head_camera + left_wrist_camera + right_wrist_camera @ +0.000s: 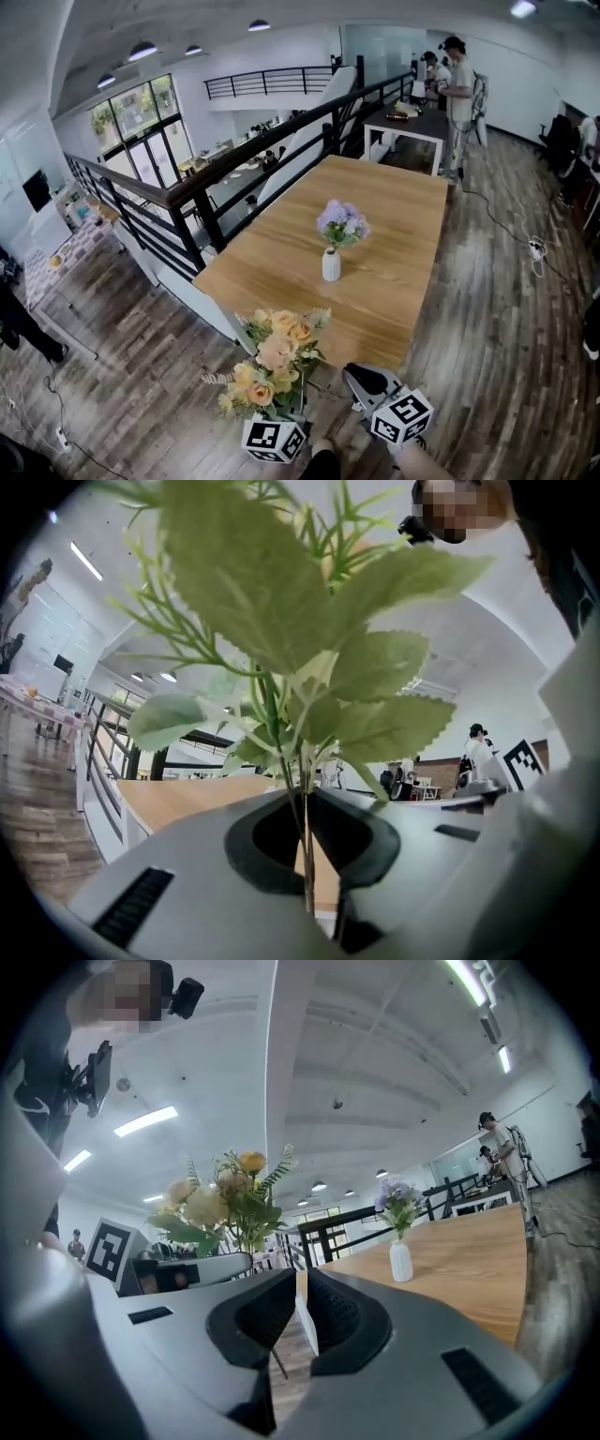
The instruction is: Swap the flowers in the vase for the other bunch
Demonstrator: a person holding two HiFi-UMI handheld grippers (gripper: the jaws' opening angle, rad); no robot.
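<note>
Left gripper (281, 417) fingers (258, 841) are clenched on the stems of the peach bunch (272, 361), which stands upright, blooms on top, at the worktop (412, 234) near edge. Right gripper (354, 372) fingers (342, 1321) are pressed together, empty. Mid-worktop stands the upright vase (331, 265), holding purple flowers (342, 223).

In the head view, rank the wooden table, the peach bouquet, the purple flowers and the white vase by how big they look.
Largest to smallest:
1. wooden table
2. peach bouquet, though being nearest the camera makes it look bigger
3. purple flowers
4. white vase
</note>
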